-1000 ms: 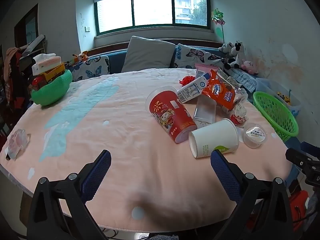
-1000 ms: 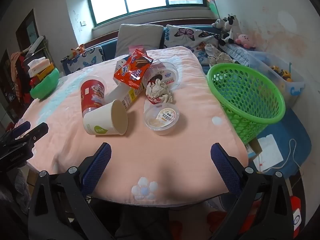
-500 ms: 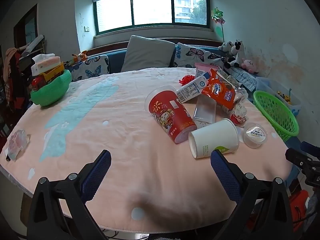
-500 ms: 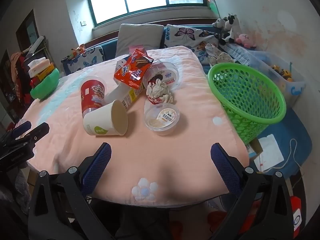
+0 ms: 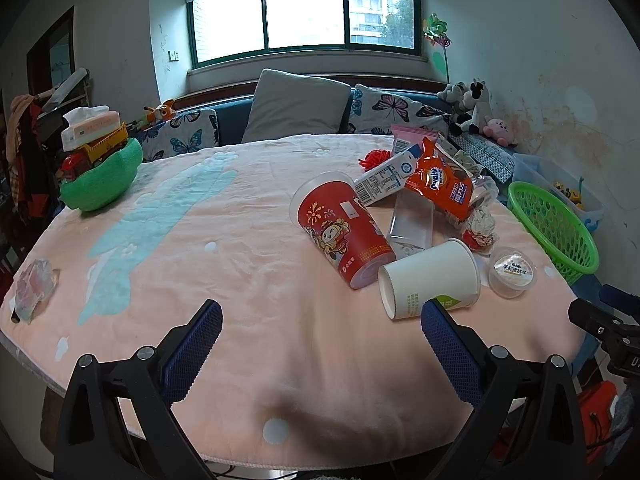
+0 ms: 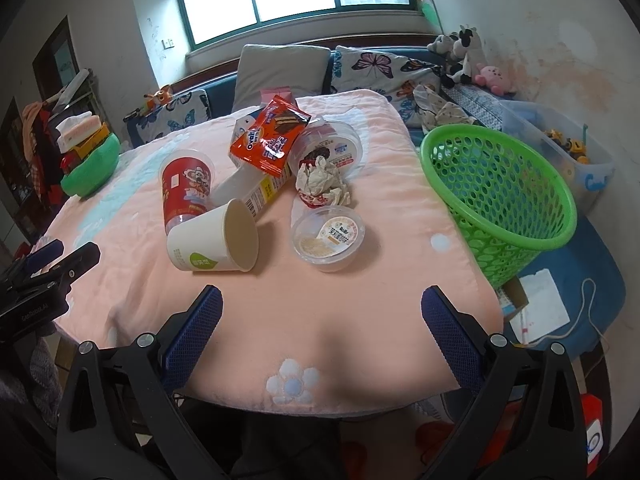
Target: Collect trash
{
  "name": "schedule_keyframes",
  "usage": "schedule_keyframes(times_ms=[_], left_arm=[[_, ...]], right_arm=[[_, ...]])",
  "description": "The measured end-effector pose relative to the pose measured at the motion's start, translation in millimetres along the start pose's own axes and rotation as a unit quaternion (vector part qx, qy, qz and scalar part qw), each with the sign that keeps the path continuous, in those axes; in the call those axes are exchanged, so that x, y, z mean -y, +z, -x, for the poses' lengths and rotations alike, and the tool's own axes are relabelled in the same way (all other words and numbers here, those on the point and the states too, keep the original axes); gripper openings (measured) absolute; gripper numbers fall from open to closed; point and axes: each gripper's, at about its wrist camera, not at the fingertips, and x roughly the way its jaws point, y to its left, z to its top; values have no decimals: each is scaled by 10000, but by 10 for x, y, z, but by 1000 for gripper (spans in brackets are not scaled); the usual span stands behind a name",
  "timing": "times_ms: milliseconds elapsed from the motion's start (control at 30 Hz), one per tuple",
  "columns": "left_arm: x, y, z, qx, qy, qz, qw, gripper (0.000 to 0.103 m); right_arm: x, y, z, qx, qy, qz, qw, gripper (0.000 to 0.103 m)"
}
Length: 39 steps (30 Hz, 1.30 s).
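Pink-blanketed bench before us, white paper cup tipped beside red printed cup, green mesh basket off its right edge, our left gripper and right gripper fingers spread wide, holding nothing.

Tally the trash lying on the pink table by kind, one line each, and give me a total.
Cups lying on their side: 2, the red cup and the white paper cup
Clear plastic tubs: 2, the small tub and the larger tub
Snack wrappers: 1, the orange wrapper
Cartons: 1, the milk carton
Crumpled paper: 1
Total: 7
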Motion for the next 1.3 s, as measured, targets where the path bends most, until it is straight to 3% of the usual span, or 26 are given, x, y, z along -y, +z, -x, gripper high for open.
schedule_keyframes(times_ms=[1300], left_arm=[[-84, 136, -296, -214, 70, 43, 9997, 97]], right_arm=[[40, 124, -182, -142, 56, 6, 9999, 99]])
